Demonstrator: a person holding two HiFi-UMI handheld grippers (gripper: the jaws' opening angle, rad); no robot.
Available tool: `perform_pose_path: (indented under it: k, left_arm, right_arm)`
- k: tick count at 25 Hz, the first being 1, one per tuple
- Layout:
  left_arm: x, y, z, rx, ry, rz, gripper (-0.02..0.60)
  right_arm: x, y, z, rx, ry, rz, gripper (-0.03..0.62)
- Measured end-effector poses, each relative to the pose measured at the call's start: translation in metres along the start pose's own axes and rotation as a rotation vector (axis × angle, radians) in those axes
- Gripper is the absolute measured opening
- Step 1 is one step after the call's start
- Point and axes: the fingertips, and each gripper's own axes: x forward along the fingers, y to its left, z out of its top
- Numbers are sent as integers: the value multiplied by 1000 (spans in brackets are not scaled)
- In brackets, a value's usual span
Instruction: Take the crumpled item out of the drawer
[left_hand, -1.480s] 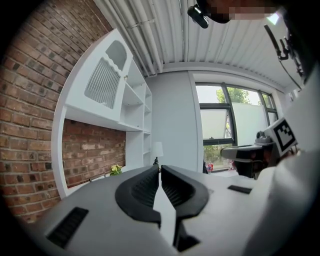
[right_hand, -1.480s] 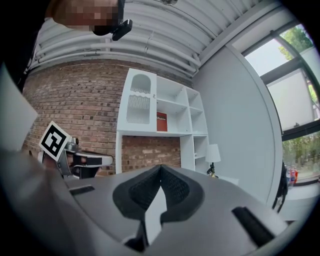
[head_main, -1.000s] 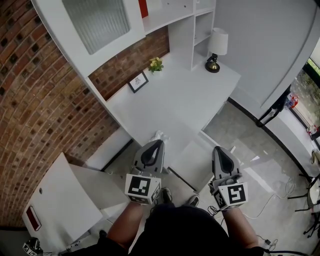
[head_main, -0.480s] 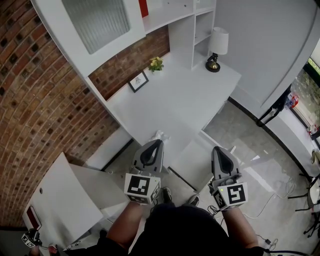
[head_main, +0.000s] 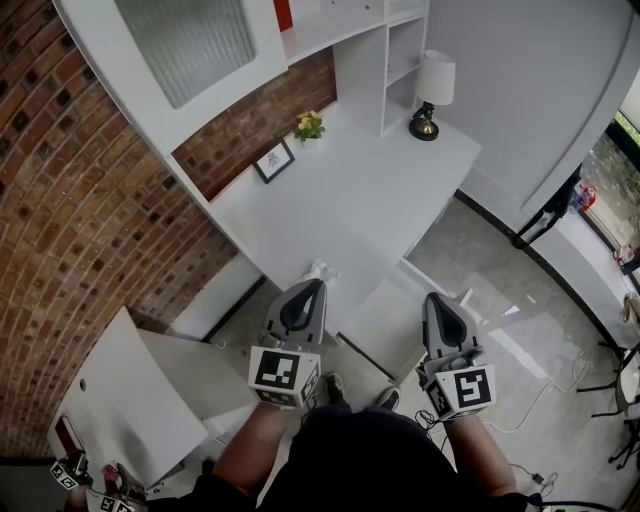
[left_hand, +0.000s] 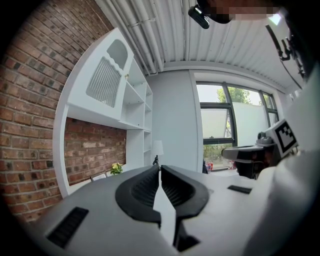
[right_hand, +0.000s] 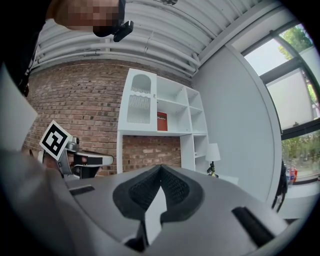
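Barely anything has shifted: the left gripper (head_main: 312, 286) and right gripper (head_main: 438, 299) hang before the counter (head_main: 345, 195) with jaws shut and empty, so they should probably withdraw without nudging the crumpled item (head_main: 319, 269) on the counter's edge.

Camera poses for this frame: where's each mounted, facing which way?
Head view: on the head, steeply down at desk; forearms, left gripper, right gripper show.
Left gripper view: on it, along shut jaws toward shelves, window; right gripper at right.
Right gripper view: along shut jaws toward brick wall; left gripper at left.
All share: lamp.
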Motion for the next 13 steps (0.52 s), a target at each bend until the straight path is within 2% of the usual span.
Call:
perform_pose_path:
  k: [13]
  left_arm:
    - [9,13,-7,-3,9,-17,18]
  right_arm:
    - [11,4,-9,26,31,-24,0]
